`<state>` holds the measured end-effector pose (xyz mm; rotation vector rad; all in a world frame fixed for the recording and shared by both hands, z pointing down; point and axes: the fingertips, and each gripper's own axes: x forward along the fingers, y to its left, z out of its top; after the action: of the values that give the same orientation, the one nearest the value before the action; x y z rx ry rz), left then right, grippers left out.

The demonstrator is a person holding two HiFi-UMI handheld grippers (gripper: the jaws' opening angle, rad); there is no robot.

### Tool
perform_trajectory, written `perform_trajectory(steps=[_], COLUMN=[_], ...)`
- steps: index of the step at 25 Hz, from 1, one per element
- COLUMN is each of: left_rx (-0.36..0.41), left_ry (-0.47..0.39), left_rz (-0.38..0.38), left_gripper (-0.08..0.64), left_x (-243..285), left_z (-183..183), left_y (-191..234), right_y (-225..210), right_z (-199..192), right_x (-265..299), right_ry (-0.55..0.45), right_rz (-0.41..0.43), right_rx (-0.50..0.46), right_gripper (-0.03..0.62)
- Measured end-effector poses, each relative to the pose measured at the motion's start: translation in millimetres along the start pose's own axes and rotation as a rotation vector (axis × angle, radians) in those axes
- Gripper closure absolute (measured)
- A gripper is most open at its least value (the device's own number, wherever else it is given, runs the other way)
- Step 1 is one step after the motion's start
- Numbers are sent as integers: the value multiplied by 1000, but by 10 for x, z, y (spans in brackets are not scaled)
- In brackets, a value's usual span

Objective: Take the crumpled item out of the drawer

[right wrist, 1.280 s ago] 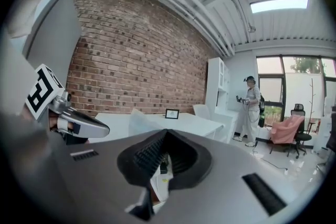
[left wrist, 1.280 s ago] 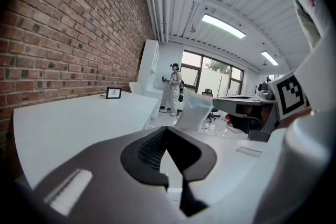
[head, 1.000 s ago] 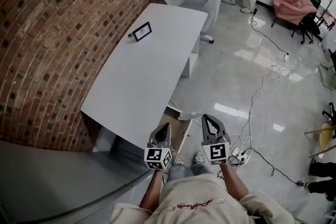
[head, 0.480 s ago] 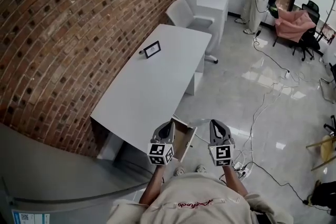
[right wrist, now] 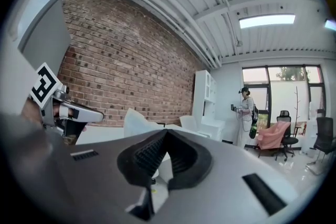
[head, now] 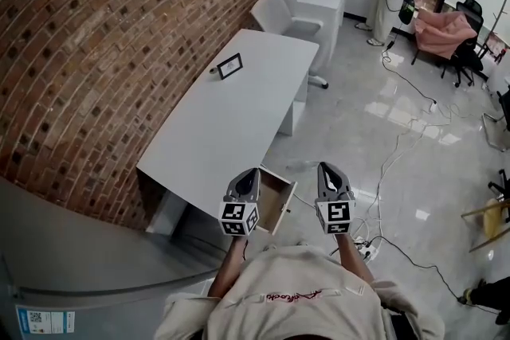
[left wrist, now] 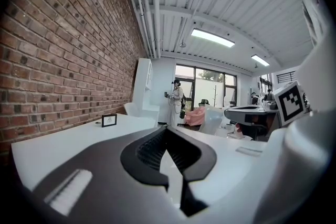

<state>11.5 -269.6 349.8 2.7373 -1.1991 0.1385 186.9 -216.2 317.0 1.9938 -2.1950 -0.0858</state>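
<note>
Almost no legible writing in view

Red script runs across the person's shirt (head: pixel 296 296), too small to read. A sticker (head: pixel 44 321) on the grey surface at lower left bears a QR-style code and tiny blue print, illegible. The framed card (head: pixel 230 65) on the white desk (head: pixel 215 131) cannot be read. Black-and-white square markers sit on the left gripper (head: pixel 250 171) and right gripper (head: pixel 327 166).

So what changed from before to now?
More of the open drawer shows between the left gripper and right gripper, maybe only because the view shifted. Nothing was grabbed or let go. Both grippers stay shut and empty, and the frame stays on the desk.
</note>
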Motion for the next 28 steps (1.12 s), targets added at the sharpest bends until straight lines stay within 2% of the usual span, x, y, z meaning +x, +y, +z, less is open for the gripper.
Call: perform_trajectory(steps=[13, 28], left_rx=[12, 39], left_ry=[-14, -25], left_rz=[-3, 17], left_gripper=[551, 551], left_x=[5, 37], left_z=[97, 186], left_y=[-65, 97], right_y=[-50, -115], right_z=[63, 96], right_x=[1, 96], right_ry=[-10, -14], right_rz=[-1, -3], right_rx=[5, 17], right_gripper=[580, 580])
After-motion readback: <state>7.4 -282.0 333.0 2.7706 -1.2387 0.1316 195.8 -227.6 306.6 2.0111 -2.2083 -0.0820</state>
